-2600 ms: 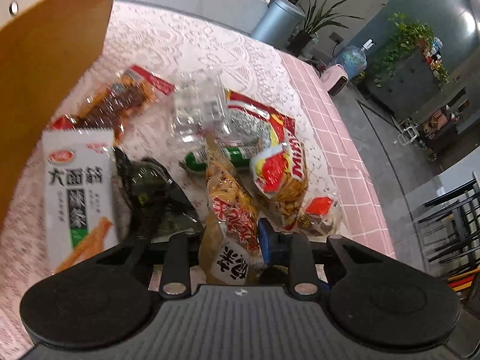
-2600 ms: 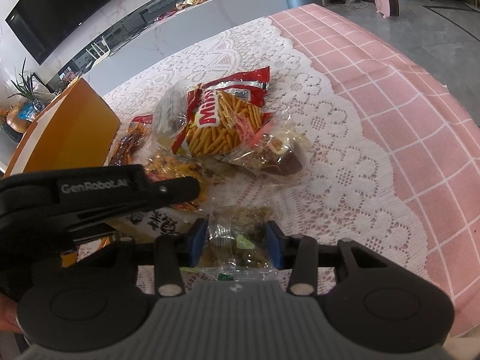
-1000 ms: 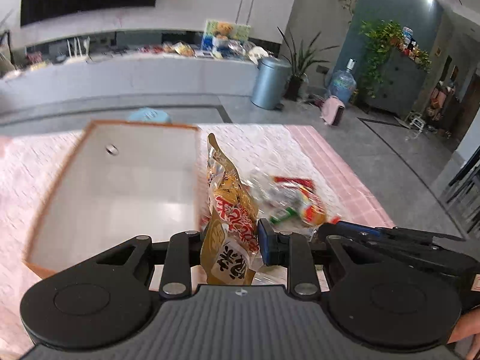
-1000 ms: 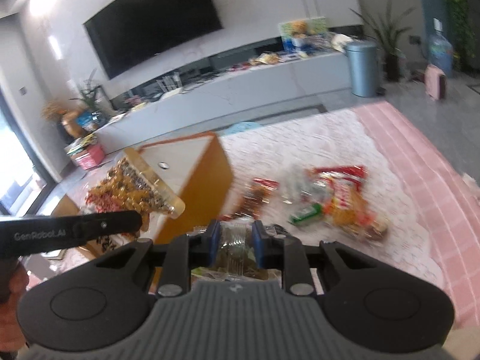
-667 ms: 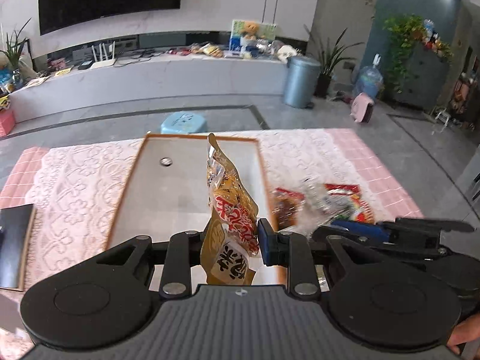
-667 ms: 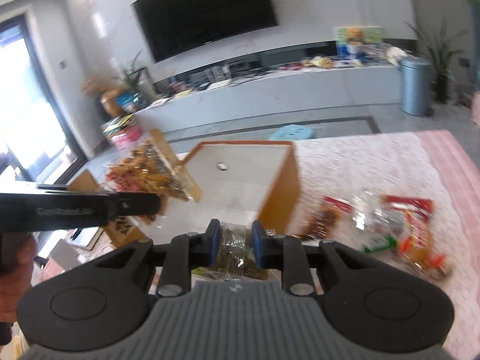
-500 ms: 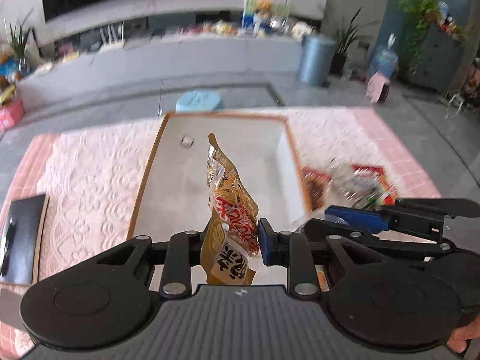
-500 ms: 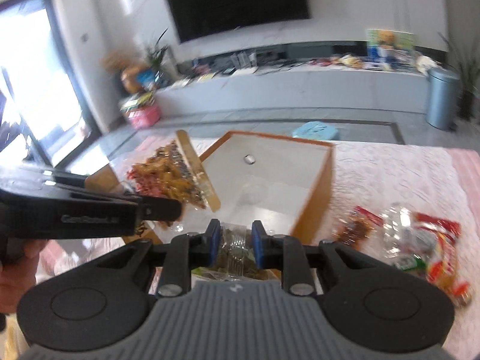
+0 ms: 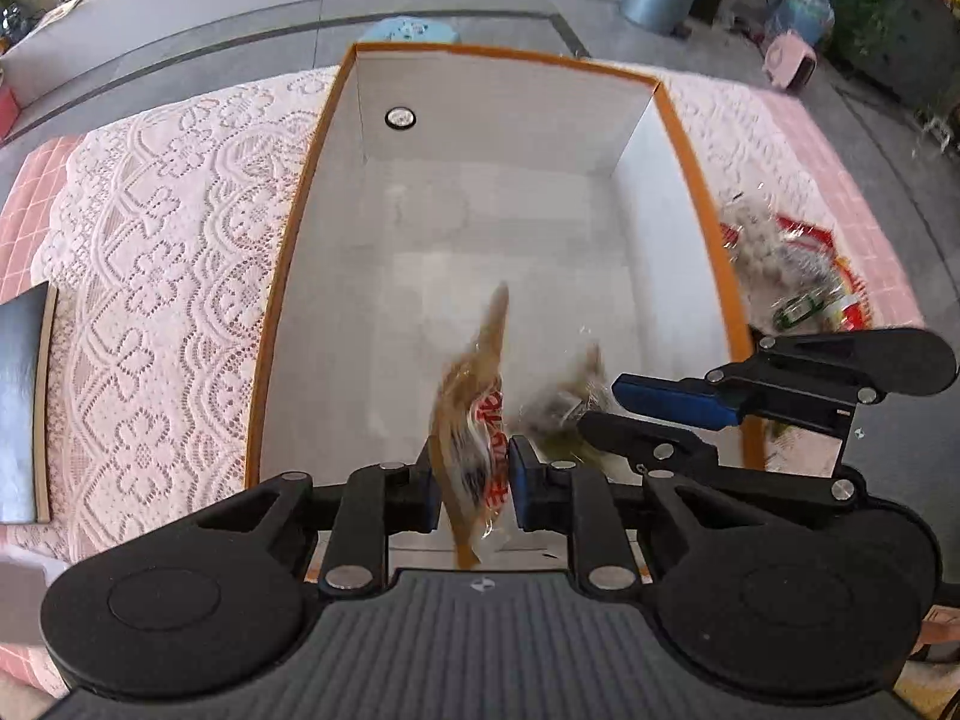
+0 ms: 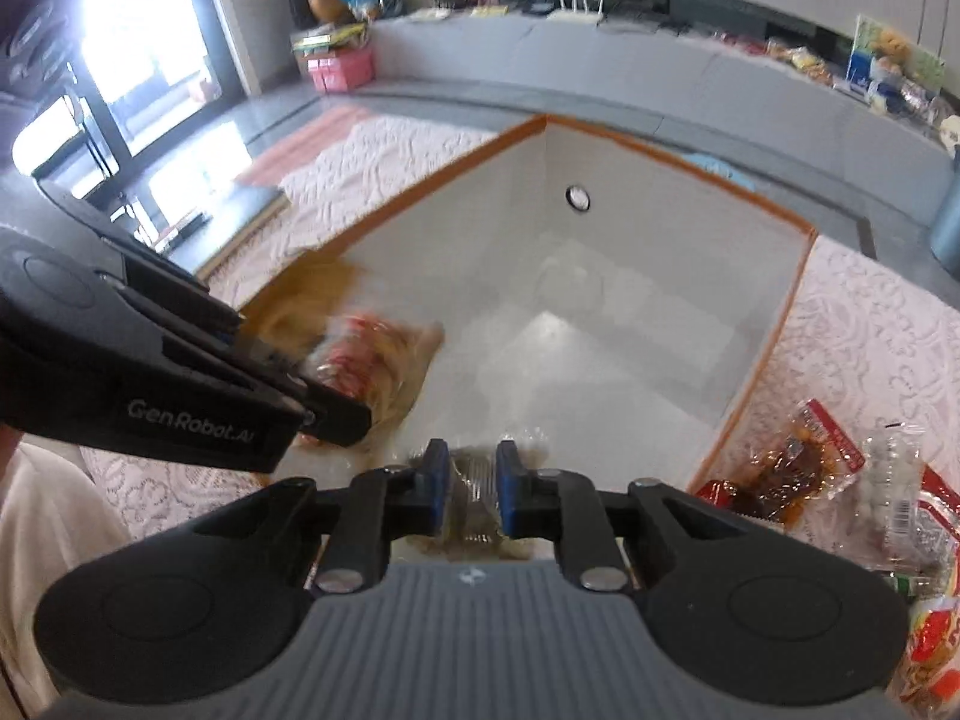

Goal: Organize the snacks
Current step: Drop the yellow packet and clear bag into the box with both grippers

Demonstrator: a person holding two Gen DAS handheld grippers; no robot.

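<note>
Presently, risk: both packets are hanging above the box (image 9: 690, 138) while the hands are swinging; a release near the wall could be dropping one onto the lace cloth (image 9: 168, 276) outside, and the two tools, crowding close, could be knocking together.

Box: orange-rimmed, white inside, lying open and bare directly ahead of both tongs.

Left gripper (image 9: 469, 483): clamping a tall amber packet (image 9: 474, 396) with red print, standing upright between the pads, blurred.

Right gripper (image 10: 471, 486): jaws having just been closing, pinching a small clear packet (image 10: 474, 495) of dark contents.

Loose snacks (image 10: 804, 462): lying beyond the box's right wall.
</note>
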